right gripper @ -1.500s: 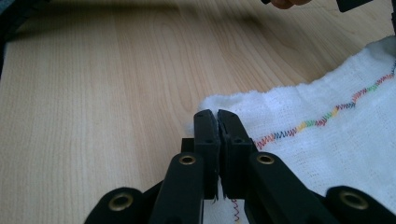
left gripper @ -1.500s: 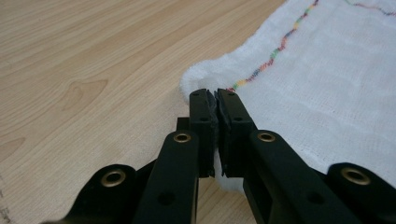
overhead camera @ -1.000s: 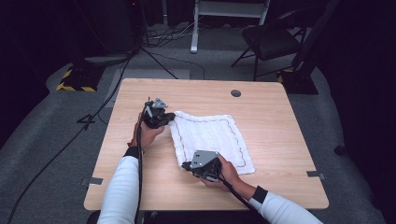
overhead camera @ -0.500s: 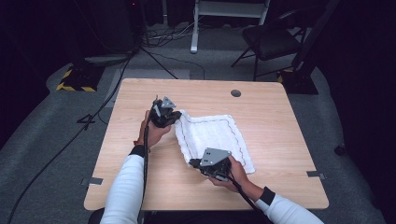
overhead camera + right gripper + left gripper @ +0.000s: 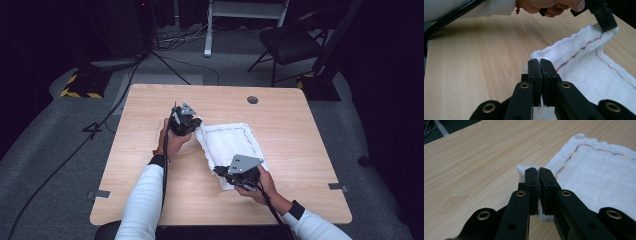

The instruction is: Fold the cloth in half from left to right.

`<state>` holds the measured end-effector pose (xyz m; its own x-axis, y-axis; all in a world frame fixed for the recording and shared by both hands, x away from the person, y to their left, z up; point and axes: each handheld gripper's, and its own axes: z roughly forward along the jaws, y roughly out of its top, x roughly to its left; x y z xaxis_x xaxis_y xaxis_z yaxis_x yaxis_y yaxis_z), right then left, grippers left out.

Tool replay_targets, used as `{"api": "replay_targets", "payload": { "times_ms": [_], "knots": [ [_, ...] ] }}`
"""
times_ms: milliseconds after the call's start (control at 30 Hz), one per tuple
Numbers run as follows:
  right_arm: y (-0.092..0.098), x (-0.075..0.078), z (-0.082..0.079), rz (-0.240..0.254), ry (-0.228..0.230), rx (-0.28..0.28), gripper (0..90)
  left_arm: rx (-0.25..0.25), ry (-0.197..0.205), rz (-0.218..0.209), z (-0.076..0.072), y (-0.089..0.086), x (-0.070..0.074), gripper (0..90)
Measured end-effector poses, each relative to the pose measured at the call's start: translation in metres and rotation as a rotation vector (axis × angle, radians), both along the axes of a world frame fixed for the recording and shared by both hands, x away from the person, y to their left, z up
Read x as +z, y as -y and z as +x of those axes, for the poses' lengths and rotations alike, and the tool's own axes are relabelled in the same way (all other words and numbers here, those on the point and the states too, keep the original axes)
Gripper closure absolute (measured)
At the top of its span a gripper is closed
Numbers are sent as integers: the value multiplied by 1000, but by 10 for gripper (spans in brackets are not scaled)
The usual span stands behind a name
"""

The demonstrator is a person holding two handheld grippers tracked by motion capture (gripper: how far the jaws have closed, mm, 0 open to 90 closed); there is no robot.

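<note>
A white cloth [image 5: 231, 150] with a thin multicoloured stitched line running just inside its edges is lying on the light wooden worktop [image 5: 150, 200], a little right of the middle. Its weave is looking coarse and its edges slightly frayed.

The left tool [image 5: 539, 173] is clenching the far left corner of the cloth, its black jaws pressed together with white fabric pinched between them. The right tool [image 5: 540, 63] is gripping the near left corner in the same way, jaws closed on the cloth's edge. In the right gripper view the edge between the two corners is rising off the worktop in a soft fold toward the other tool.

Around the cloth the worktop is carrying a round dark grommet [image 5: 252, 99] near its far edge, well apart from the cloth. Beyond the worktop a dark chair [image 5: 292, 45] and cables [image 5: 175, 37] are sitting on the grey floor.

The cloth's long axis is running from the near side toward the far side, slightly slanted.
</note>
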<state>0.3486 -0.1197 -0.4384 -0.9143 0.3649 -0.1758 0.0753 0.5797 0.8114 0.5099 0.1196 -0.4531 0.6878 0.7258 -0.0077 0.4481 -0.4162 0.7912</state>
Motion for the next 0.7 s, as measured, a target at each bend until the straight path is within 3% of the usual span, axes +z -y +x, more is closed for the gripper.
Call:
{"api": "replay_targets", "payload": {
  "times_ms": [400, 700],
  "knots": [
    [34, 6, -2, 3, 9, -49, 875, -33, 5, 3, 5, 38, 5, 855],
    [47, 5, -1, -9, -1, -76, 875, -53, 14, 0, 8, 50, 1, 856]
  ]
}}
